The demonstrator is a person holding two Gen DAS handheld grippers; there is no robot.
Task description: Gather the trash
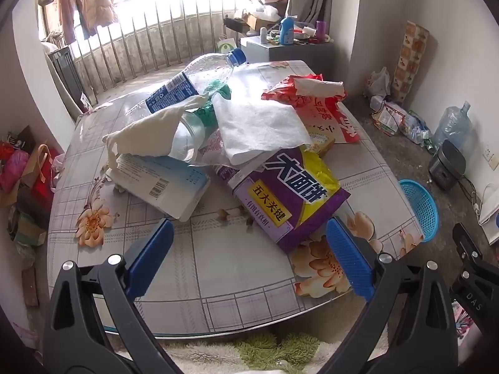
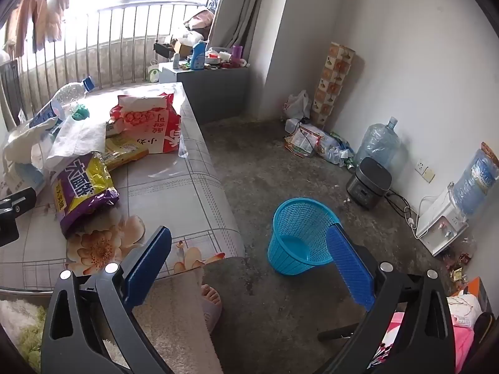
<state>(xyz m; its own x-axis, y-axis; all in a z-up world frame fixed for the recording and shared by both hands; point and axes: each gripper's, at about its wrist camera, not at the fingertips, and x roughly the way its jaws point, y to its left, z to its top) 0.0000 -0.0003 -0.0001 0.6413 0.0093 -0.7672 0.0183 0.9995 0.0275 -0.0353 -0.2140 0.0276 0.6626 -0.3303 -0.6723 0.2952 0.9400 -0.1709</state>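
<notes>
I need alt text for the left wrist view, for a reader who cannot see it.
Open left tool hovers over a floral-covered table piled with trash: a purple and yellow snack bag, white paper towel, clear plastic bottle, red bag. A blue basket stands on the floor to the right.

We carry two matching sets of tongs. The left tongs (image 1: 249,255) have black plastic arms, each with a long triangular cut-out, and round silver screw heads sit at the pivots. Their fingers (image 1: 349,258) are bright blue slabs; the inner face of one shows a fine ribbed grid, the other looks smooth from behind. The right tongs (image 2: 249,261) are built the same: black arms, silver screws, blue fingers (image 2: 351,268) with the same ribbing. In the left view, the neighbouring tool's black body carries pale letters reading "DAS". Below the right tongs, our foot (image 2: 210,296) wears a pale open-toed slipper.
</notes>
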